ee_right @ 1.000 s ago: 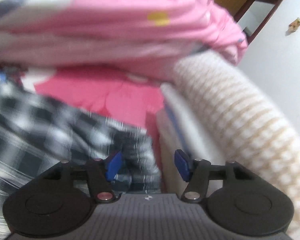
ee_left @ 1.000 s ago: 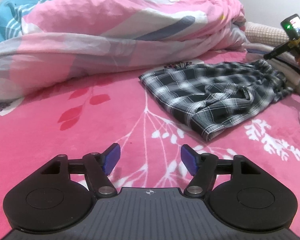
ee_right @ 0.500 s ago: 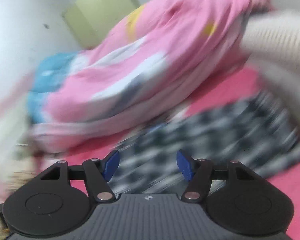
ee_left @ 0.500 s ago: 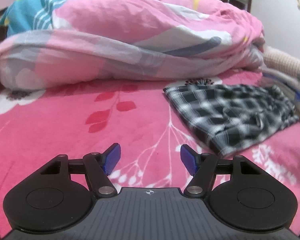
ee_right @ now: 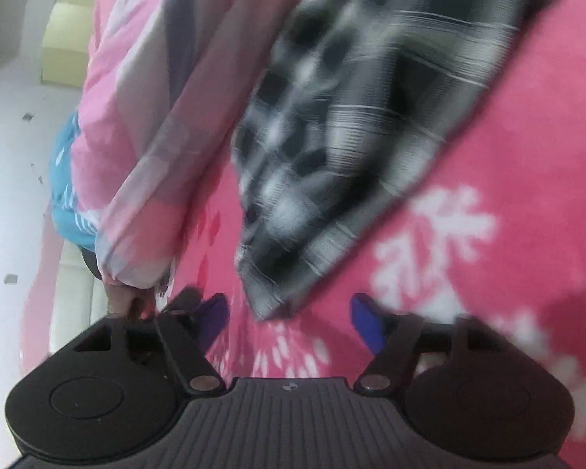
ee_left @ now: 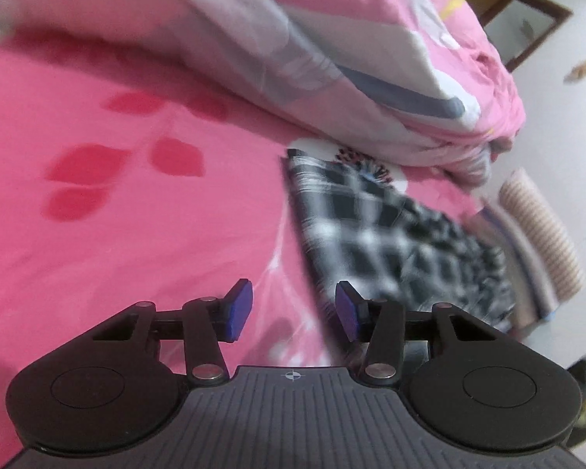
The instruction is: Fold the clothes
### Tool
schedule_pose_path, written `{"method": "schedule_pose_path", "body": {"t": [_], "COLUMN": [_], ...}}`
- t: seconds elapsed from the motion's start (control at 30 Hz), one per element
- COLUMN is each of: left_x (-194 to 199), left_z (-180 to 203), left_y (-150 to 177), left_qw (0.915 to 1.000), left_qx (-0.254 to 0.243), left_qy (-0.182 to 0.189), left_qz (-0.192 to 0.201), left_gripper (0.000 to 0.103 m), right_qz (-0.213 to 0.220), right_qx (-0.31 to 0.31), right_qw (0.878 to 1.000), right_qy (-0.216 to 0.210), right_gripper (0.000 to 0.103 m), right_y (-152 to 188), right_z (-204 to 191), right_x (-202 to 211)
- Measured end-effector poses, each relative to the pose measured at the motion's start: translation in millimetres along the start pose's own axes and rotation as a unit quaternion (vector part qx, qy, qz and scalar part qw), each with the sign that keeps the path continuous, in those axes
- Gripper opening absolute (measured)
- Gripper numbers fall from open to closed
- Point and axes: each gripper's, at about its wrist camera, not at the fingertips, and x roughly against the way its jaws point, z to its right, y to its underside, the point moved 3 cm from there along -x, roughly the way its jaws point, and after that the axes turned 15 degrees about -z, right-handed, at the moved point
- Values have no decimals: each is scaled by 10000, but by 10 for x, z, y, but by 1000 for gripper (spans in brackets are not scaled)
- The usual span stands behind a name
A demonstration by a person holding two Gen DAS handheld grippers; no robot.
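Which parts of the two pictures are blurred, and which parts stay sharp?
Left wrist view: the checked garment and the quilt are smeared by motion, while the left gripper is sharp. Right wrist view: the blur is stronger, the garment's checks streak, the pink bedsheet is soft, and even the right gripper has one hazy fingertip; fisheye distortion curves the edges in both.
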Motion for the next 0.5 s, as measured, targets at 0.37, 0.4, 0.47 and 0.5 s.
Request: {"method": "schedule_pose_path", "body": {"t": [0.37, 0.4, 0.47, 0.5], "left_x": [-745, -788, -869, -891], "left_z": [-163, -153, -124, -105], "left_y": [-593, -609, -619, -617], "left_qw": [9950, 9950, 9952, 9955], "left_qx": [621, 602, 533, 489], "left_qy": [755, 768, 790, 786], "left_qz": [-190, -203, -222, -212], "left_gripper": [31, 23, 15, 11], "right_qz": [1041, 1132, 1311, 1390], "right_qx": [-684, -741, -845, -890], "right_qw": [9922, 9907, 9876, 9861], "right_qy": [-89, -123, -186, -208], "right_gripper": [91, 91, 89, 84], "right_y": [-249, -262, -297, -311], "right_z": [-41, -40, -45, -44], "right_x": [-311, -314, -351, -370]}}
